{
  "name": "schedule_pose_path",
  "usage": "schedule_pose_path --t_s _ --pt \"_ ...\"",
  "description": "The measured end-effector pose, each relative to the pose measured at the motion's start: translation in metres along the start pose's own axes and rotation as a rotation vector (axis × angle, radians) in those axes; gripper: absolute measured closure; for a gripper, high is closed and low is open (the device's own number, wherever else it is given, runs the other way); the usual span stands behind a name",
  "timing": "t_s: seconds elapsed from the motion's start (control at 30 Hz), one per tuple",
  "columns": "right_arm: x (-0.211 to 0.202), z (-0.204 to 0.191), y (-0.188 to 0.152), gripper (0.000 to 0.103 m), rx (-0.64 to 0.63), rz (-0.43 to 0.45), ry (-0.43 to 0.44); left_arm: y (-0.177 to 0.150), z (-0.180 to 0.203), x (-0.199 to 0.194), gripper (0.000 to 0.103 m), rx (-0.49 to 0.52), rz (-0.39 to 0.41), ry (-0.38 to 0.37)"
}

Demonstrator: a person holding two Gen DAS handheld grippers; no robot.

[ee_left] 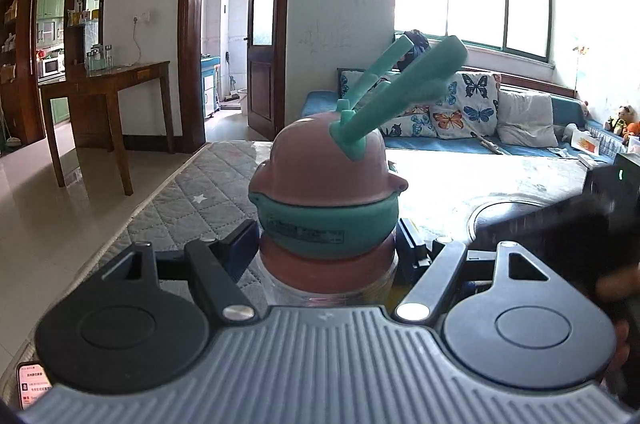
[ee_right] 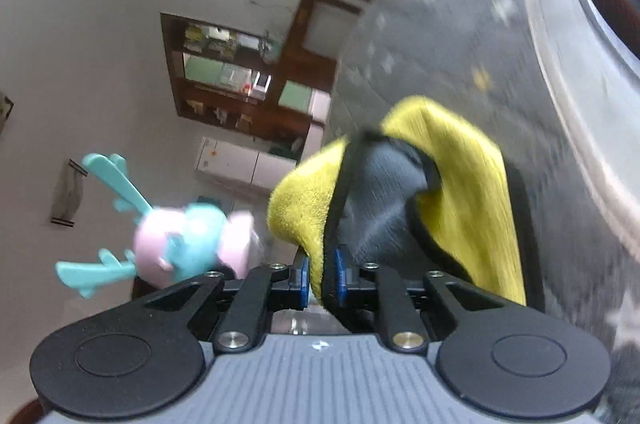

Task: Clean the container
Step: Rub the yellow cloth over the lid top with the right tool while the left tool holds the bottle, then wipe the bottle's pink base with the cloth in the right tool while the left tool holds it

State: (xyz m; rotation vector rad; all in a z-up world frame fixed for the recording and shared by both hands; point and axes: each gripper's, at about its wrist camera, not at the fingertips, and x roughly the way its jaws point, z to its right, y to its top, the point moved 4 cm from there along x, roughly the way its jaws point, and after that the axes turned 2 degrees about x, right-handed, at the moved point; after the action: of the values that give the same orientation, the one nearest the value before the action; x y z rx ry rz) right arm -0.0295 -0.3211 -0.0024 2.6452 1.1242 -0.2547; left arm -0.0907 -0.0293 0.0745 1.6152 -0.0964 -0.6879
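Note:
A clear bottle with a pink and teal lid (ee_left: 324,184) and teal antlers stands upright between the fingers of my left gripper (ee_left: 326,252), which is shut on its neck. In the right wrist view, which is tilted and blurred, my right gripper (ee_right: 320,278) is shut on a yellow and grey cloth (ee_right: 460,184) that bunches up ahead of the blue pads. The same lid (ee_right: 192,244) shows to the left of that cloth, apart from it. A dark blurred shape (ee_left: 560,244) fills the right edge of the left wrist view.
A grey quilted cover (ee_left: 192,200) lies on the table under the bottle, with a dark round plate (ee_left: 500,212) to the right. A phone (ee_left: 34,384) lies at the lower left. A wooden side table (ee_left: 108,80) and a sofa with cushions (ee_left: 480,112) stand behind.

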Motion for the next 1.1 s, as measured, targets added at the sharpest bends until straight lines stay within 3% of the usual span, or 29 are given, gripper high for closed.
schedule_pose_path --t_s 0.17,0.33,0.47,0.57,0.7,0.77,0.93,1.0,1.1 --pt "0.002 0.016 -0.015 0.088 -0.038 -0.036 -0.053 0.004 -0.002 0.002 0.030 -0.015 -0.016 0.003" --pt "-0.004 -0.004 -0.032 0.085 -0.281 -0.017 -0.168 0.009 -0.001 0.005 0.028 -0.059 -0.031 0.030" --pt "-0.008 -0.037 -0.048 0.063 -0.581 0.039 -0.300 0.012 0.001 0.009 0.017 -0.103 -0.037 0.047" --pt "-0.008 -0.057 -0.061 0.055 -0.803 0.108 -0.398 0.016 0.002 0.013 0.015 -0.139 -0.039 0.059" --pt "-0.003 -0.071 -0.064 0.044 -0.912 0.153 -0.429 0.021 -0.001 0.019 0.016 -0.186 -0.046 0.070" --pt "0.000 -0.074 -0.062 0.041 -0.917 0.166 -0.434 0.023 -0.004 0.019 0.023 -0.197 -0.047 0.080" --pt "0.006 -0.068 -0.054 0.046 -0.906 0.154 -0.436 0.026 -0.010 0.017 0.026 -0.198 -0.052 0.086" --pt "0.013 -0.061 -0.053 0.070 -0.889 0.124 -0.424 0.026 -0.010 0.015 0.026 -0.191 -0.047 0.090" --pt "0.013 -0.055 -0.055 0.079 -0.869 0.108 -0.426 0.029 -0.009 0.012 0.029 -0.184 -0.045 0.094"
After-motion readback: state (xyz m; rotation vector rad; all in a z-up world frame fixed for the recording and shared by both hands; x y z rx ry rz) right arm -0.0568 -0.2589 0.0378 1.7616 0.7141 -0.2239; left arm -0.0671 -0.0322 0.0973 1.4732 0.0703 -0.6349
